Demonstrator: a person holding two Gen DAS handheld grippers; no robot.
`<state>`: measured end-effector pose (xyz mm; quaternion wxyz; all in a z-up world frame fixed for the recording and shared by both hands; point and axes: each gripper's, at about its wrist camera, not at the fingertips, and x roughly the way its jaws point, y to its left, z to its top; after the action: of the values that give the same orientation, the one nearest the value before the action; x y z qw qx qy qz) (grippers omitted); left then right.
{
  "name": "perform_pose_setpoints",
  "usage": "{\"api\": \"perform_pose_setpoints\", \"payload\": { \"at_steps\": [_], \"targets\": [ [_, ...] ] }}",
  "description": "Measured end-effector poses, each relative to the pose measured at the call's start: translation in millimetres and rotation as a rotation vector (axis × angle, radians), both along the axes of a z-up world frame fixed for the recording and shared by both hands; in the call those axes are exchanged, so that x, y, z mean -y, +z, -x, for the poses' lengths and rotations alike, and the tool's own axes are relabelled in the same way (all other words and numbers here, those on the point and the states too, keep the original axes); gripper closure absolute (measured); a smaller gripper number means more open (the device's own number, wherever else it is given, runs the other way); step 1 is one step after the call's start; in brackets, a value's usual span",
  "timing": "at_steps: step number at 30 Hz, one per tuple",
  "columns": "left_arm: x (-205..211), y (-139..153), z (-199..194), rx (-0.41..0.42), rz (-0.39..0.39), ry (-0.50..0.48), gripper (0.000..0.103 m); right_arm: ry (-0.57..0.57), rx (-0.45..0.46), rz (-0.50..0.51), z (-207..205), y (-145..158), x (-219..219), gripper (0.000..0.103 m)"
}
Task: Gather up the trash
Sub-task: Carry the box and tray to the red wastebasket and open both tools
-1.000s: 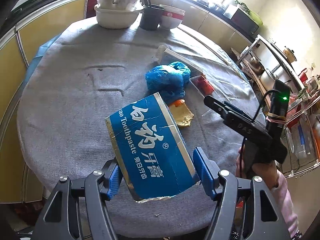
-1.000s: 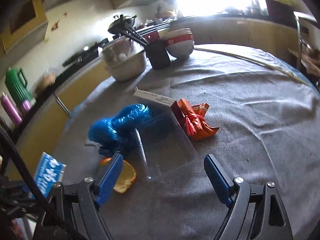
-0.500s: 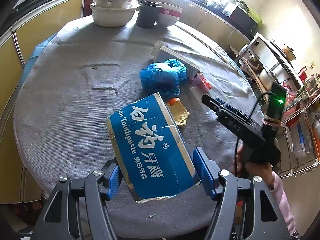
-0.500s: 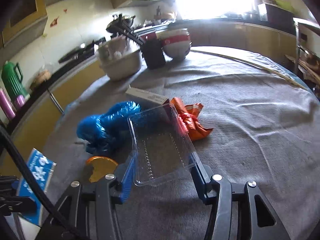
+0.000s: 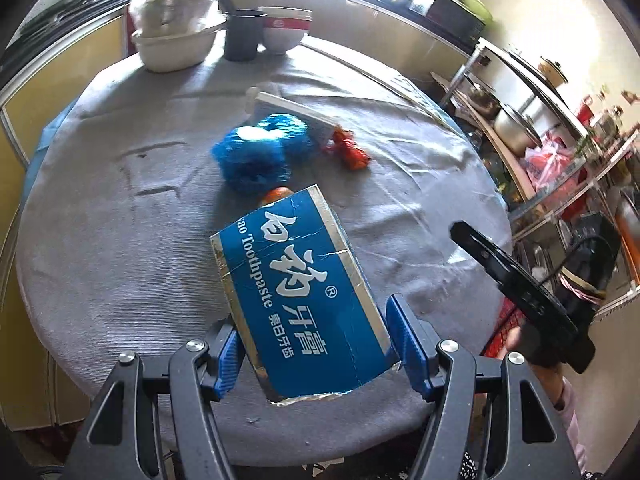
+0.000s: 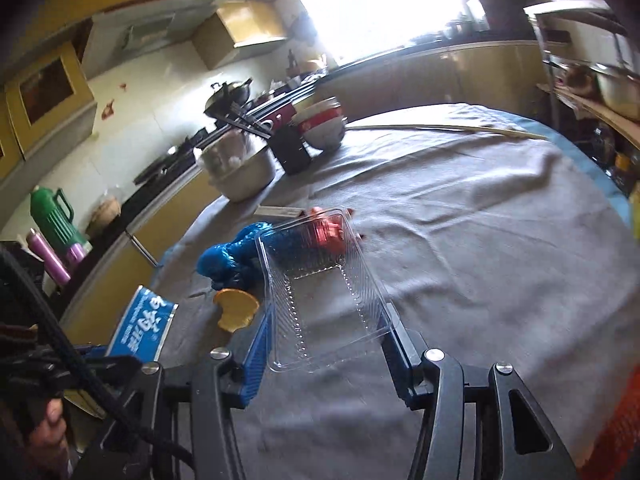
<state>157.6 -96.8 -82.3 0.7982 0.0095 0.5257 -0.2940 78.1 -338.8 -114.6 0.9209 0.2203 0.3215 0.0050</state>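
Two pieces of trash are held at once. A clear, ribbed plastic clamshell tray (image 6: 324, 292) is clamped between the blue pads of the right gripper (image 6: 324, 356) and is carried clear of the grey-clothed round surface (image 6: 480, 240); a second ago those jaws stood wide around the tray as it lay on the cloth, so the pick-up has just been completed. A flattened blue toothpaste carton with silver edges (image 5: 300, 292) is pinched across its width by the left gripper (image 5: 316, 344), as it was a second ago, and is likewise held above the cloth.

Ahead of the right gripper, beyond the tray, more trash is left on the surface: a crumpled blue plastic bag (image 6: 228, 256), a crumpled red wrapper (image 6: 328, 228) seen partly through the tray, a flat white box (image 6: 280, 212), and, just to the left of the jaws, a bitten orange-yellow biscuit (image 6: 236, 312).

With both grippers full, a drop-off is judged to be the next step before the remaining pieces can be gathered; no bin is seen in either view. At the far rim, stacked bowls (image 6: 320, 124) and a dark cup of chopsticks (image 6: 292, 148) are not taken for trash.
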Motion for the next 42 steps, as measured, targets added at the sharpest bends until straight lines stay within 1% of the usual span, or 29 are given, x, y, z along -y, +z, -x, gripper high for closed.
{"api": "perform_pose_setpoints", "payload": {
  "at_steps": [3,11,19,24,29,33,36,42],
  "targets": [
    [13.0,2.1,7.2,0.005,-0.009,-0.039,0.035,-0.034,0.004,-0.035,26.7,2.0,16.4,0.048],
    [55.4,2.5,34.7,0.007,-0.045,-0.16,0.035,-0.137,0.01,-0.061,83.4,4.9,48.9,0.048],
    [88.3,3.7,56.0,0.008,-0.086,-0.251,0.035,-0.214,0.022,-0.09,115.1,8.2,77.9,0.048],
    [114.4,7.7,68.2,0.025,-0.115,-0.325,0.035,-0.269,0.02,-0.093,137.2,9.1,95.3,0.048],
    [155.1,8.4,82.5,0.026,-0.114,-0.431,0.035,-0.342,-0.003,-0.108,165.8,2.0,118.8,0.048],
    [189.5,9.6,101.9,0.037,-0.103,-0.526,0.035,-0.418,-0.025,-0.125,199.1,-4.6,140.7,0.048],
    [216.4,10.4,122.8,0.038,-0.088,-0.625,0.035,-0.474,-0.031,-0.153,226.9,-8.6,156.3,0.048],
    [249.9,9.8,154.6,0.044,-0.076,-0.759,0.034,-0.559,-0.027,-0.206,274.3,-13.6,175.5,0.047]
  ]
}}
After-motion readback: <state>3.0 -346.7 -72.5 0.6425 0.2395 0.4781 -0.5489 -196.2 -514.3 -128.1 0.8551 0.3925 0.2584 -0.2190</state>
